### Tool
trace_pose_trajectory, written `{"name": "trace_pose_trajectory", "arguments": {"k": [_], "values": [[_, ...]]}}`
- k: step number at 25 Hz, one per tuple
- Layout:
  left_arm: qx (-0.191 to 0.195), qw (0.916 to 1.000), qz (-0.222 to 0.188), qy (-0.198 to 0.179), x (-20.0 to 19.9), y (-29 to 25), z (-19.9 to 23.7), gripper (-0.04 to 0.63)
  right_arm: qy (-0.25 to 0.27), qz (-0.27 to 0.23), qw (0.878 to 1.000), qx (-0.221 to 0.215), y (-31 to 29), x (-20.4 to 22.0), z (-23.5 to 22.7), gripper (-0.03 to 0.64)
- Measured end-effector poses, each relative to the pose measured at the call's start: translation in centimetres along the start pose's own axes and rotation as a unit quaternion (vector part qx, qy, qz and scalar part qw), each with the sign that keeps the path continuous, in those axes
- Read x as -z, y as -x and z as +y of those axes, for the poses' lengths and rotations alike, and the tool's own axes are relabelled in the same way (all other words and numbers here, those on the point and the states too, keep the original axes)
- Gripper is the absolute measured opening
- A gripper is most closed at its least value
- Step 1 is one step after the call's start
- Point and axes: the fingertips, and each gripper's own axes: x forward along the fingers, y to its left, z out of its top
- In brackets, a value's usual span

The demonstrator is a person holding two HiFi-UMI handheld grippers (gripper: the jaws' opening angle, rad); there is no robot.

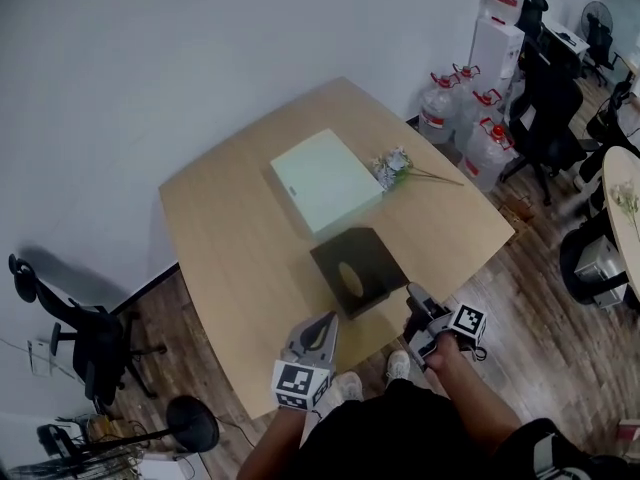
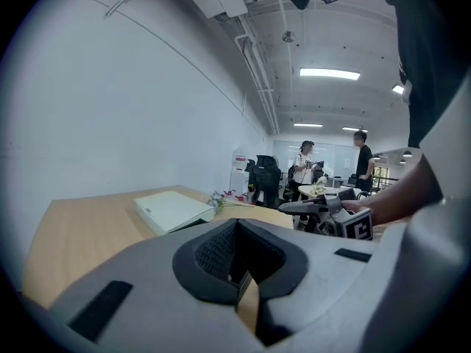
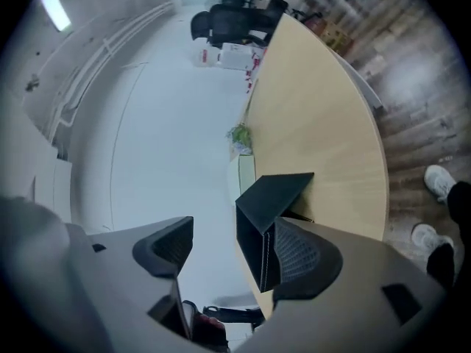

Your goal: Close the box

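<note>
Our right claw (image 3: 221, 243) gapes just beside the black box (image 1: 358, 268), presumably to close it; our left claw (image 2: 237, 259) (pinched together, empty) waits.

Head cam steep down over table (image 1: 220, 228) — gripper cams low at near edge, all share white box (image 1: 325, 180).

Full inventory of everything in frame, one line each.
table: one, light wood, centre
black box: one, black, near the table's front edge
pale box: one, pale green, behind the black box
flowers: one bunch, white-green, right of the pale box
water jugs: several, clear with red caps, floor past the table
office chairs: several, black, floor left and far right
people: two, standing, far background
left gripper: one, grey, jaws together, over the table's near edge
right gripper: one, grey, jaws apart, at the black box
</note>
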Motion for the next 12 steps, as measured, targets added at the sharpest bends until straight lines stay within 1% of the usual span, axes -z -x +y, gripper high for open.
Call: {"name": "trace_pose_trajectory", "arguments": {"k": [2,4,7,12], "values": [[-0.010,1.0000,0.001,0.000,-0.1,-0.1,0.3,0.012,-0.028,0.006,1.000,0.005,-0.8,-0.2,-1.2,0.353],[-0.022,0.9997,0.002,0.004,-0.1,0.0,0.9,0.012,-0.043,0.012,0.999,0.014,-1.7,-0.3,-2.3,0.344],[-0.039,0.9992,0.005,0.009,0.1,0.0,1.4,0.012,-0.055,0.020,0.998,0.026,-2.9,-0.5,-3.6,0.330],[-0.054,0.9984,0.012,0.013,0.6,0.0,2.0,0.012,-0.063,0.033,0.997,0.038,-4.6,-0.6,-5.1,0.301]]}}
